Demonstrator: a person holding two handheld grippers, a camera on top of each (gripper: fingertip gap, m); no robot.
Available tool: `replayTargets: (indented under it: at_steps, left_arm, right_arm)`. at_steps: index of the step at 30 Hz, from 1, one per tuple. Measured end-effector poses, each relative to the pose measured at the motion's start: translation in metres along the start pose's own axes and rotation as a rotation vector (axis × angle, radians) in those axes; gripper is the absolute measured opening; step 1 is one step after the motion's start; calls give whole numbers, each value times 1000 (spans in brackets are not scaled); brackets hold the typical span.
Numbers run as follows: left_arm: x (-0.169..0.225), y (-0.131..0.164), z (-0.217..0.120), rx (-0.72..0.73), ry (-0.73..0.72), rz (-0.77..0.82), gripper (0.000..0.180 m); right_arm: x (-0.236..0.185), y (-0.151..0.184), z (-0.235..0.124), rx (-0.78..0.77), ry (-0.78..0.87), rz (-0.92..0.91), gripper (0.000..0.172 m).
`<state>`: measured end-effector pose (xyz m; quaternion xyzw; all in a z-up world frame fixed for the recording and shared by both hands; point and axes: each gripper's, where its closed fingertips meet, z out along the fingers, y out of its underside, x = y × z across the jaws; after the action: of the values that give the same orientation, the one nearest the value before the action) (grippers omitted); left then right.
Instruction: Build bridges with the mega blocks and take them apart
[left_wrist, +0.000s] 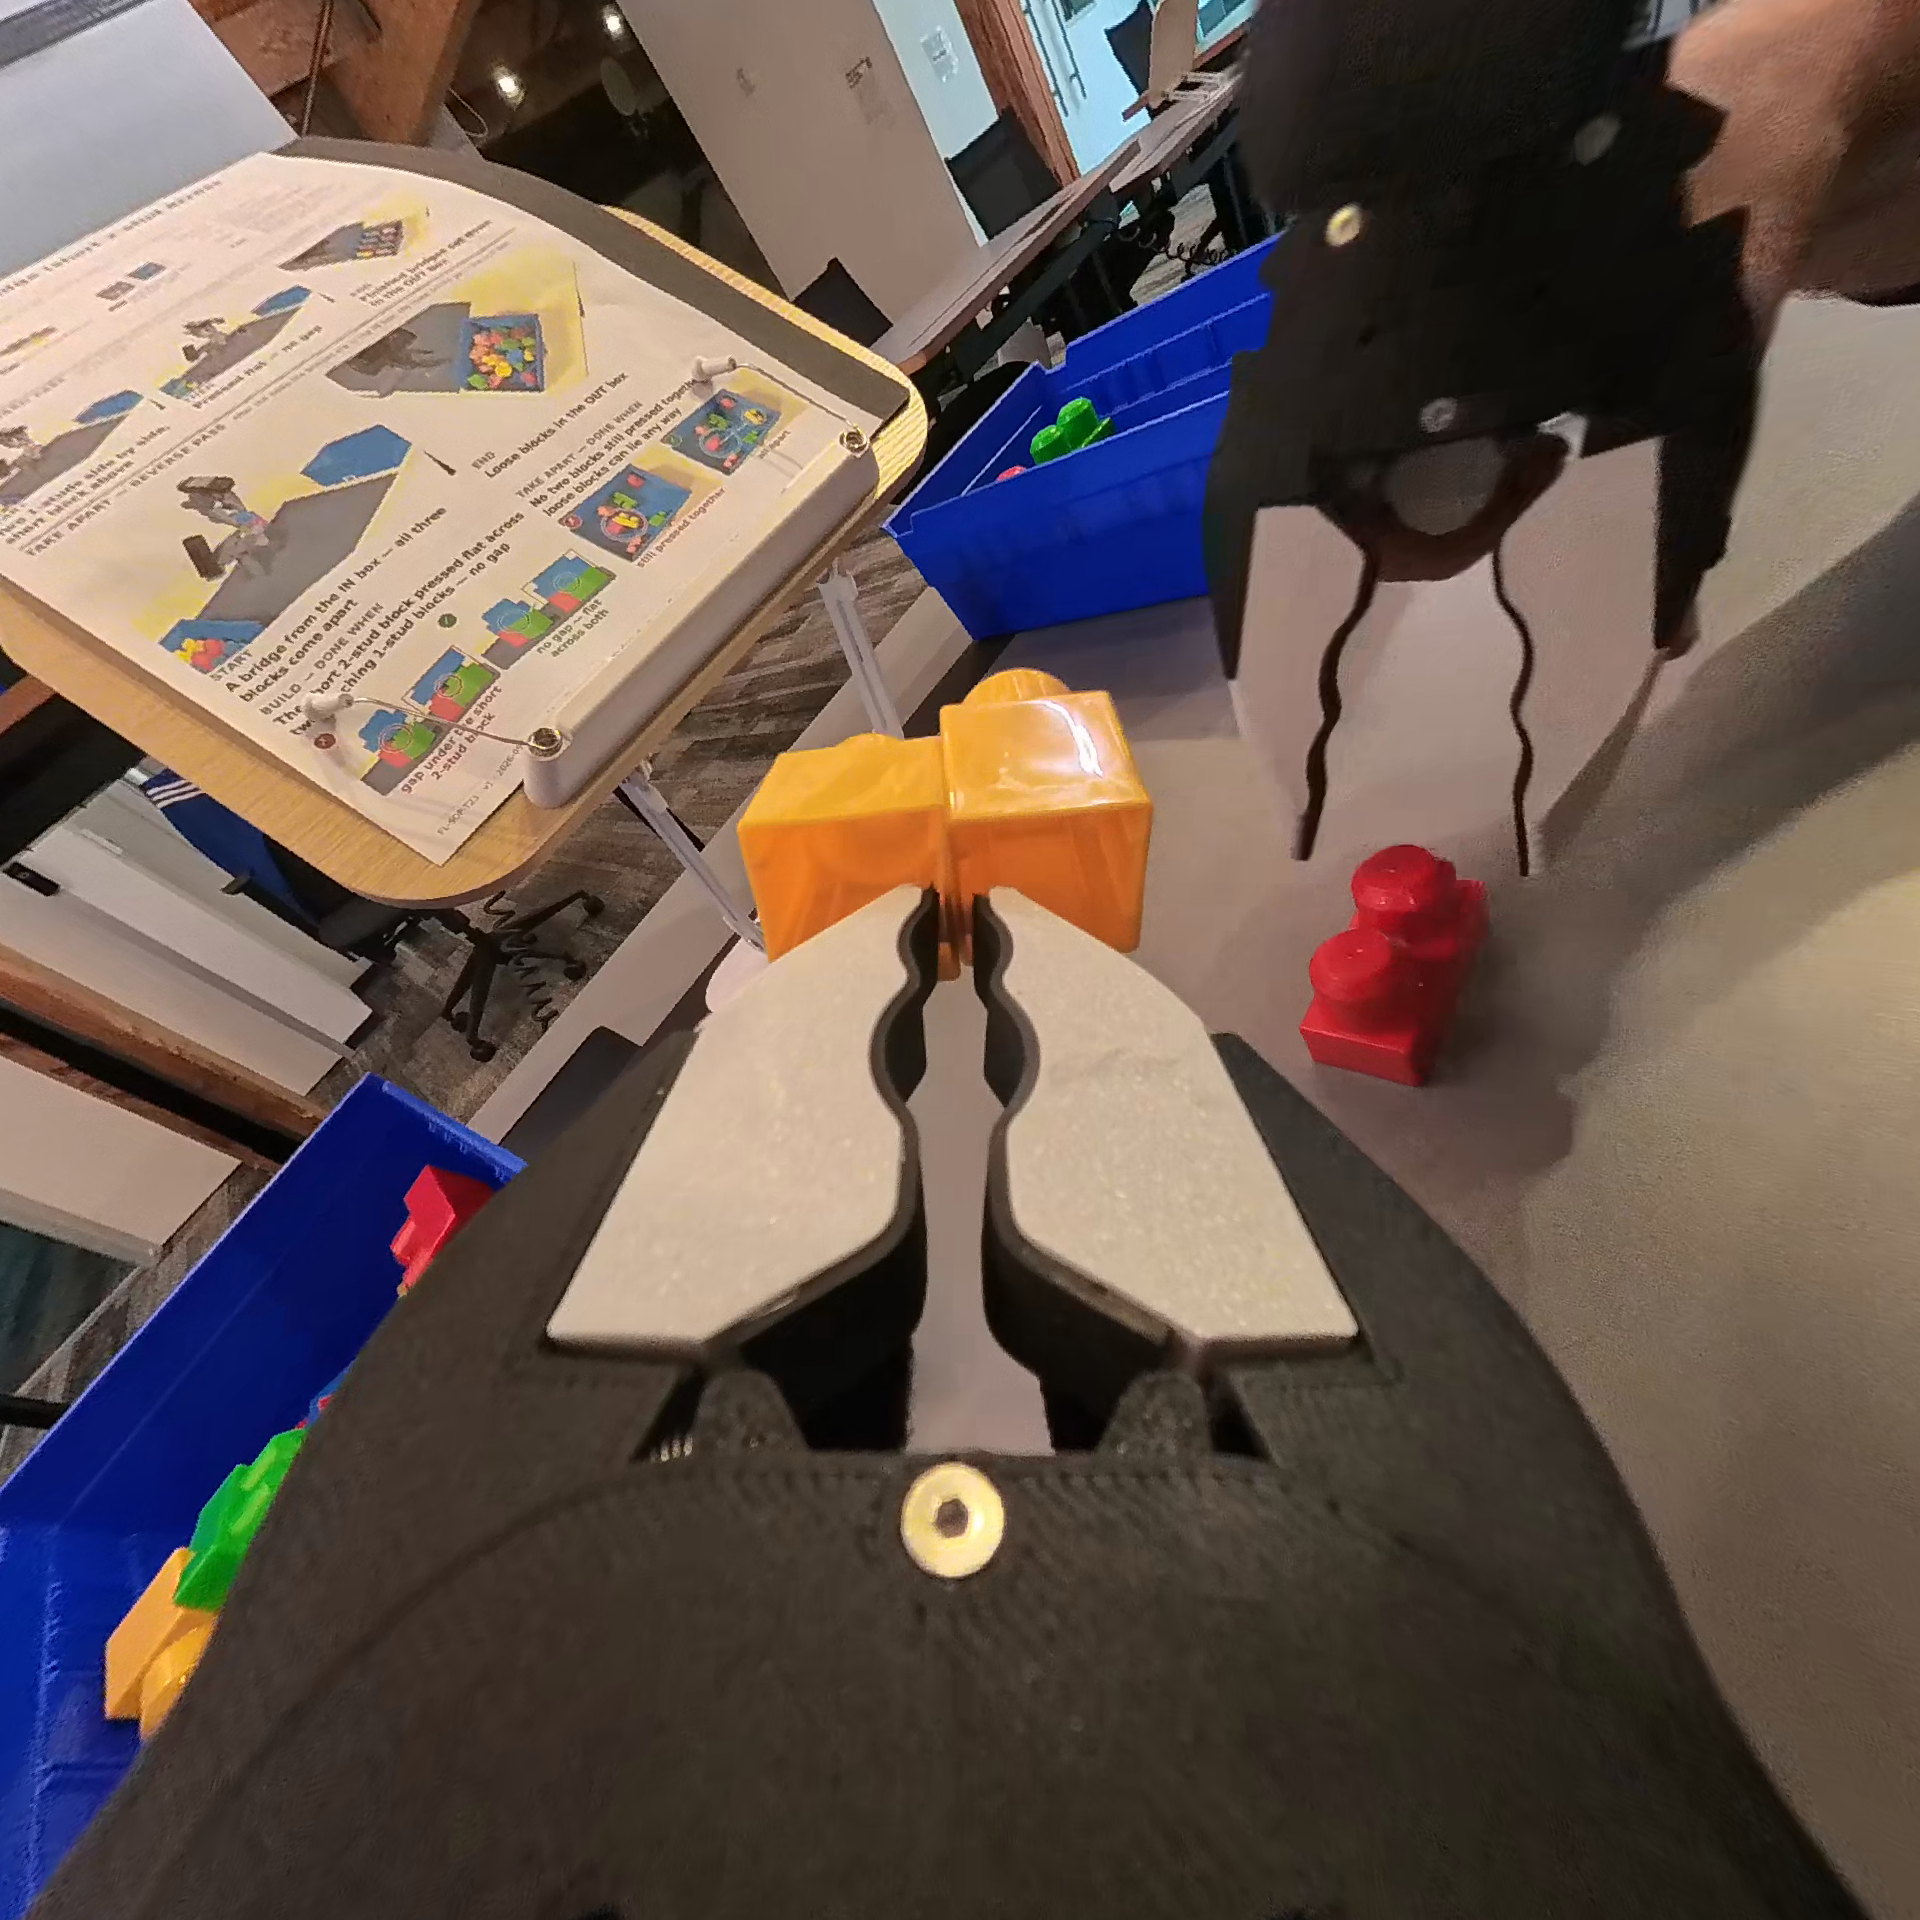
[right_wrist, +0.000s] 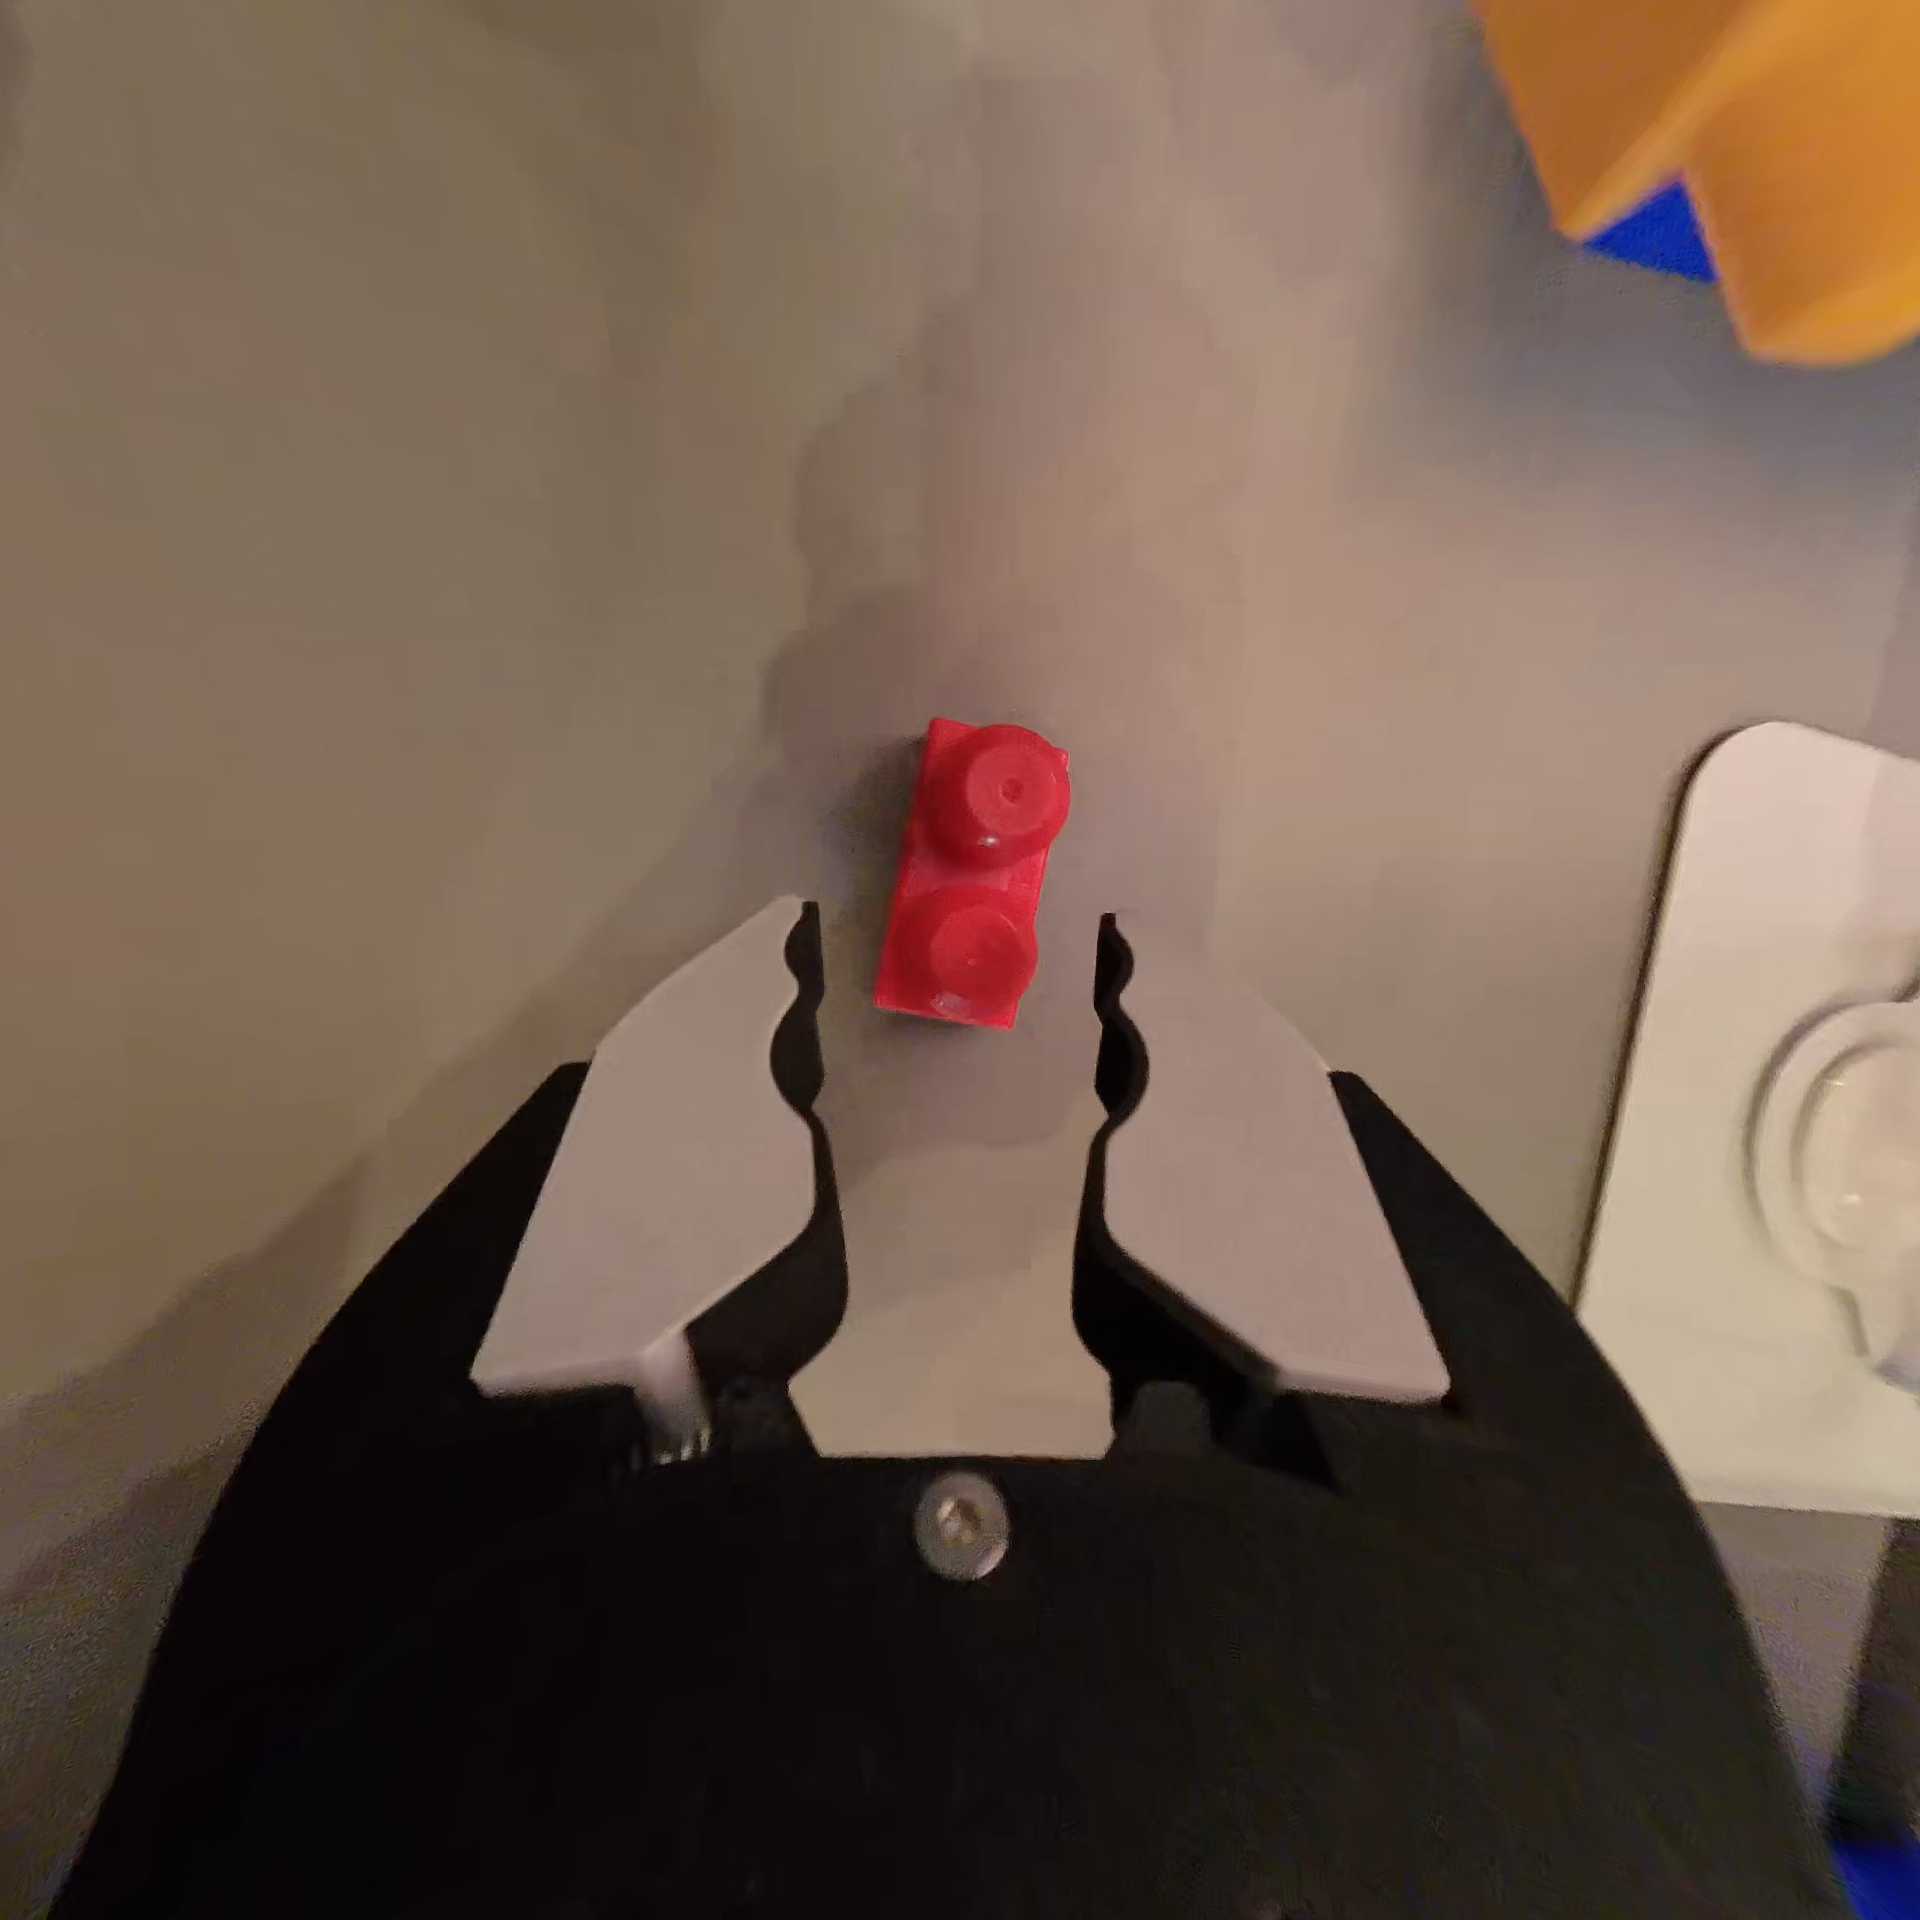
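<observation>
We see a wooden board (left_wrist: 436, 862) up left of the grey table (left_wrist: 1558, 1195) | instruction sheet (left_wrist: 343, 436) clipped on that board | office chair (left_wrist: 520, 966) on floor below board | white stand base (right_wrist: 1766, 1091) resting on table

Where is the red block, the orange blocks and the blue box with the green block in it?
red block (right_wrist: 966, 883), right wrist view, studded top.
orange blocks (left_wrist: 1039, 800), left wrist view, shiny side.
blue box (left_wrist: 1049, 540), left wrist view, outer wall.
</observation>
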<state>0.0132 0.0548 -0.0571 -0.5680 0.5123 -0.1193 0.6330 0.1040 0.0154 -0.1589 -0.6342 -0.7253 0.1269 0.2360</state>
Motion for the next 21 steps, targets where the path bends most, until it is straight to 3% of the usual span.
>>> replayTargets:
  at_steps: [4, 7, 11, 15, 18, 21]
  left_arm:
    - [0, 0, 0, -3, -4, 4, 6]
    - [-1, 1, 0, -5, -7, 4, 6]
    - [-1, 3, 1, -5, -1, -6, 6]
    - [-3, 3, 0, 0, -3, -11, 6]
    - [-8, -2, -4, 32, -17, -26, 5]
    - [-16, -12, -10, 66, -34, -3, 5]
  right_arm:
    - [4, 1, 16, 2, -122, 126, 51]
    - [7, 13, 33, -90, -115, 153, 55]
    - [1, 6, 40, -59, -173, 182, 36]
    - [6, 5, 41, -24, -171, 204, 33]
    - [23, -14, 15, 154, -182, 287, 33]
    - [48, -52, -34, 495, -229, 408, 33]
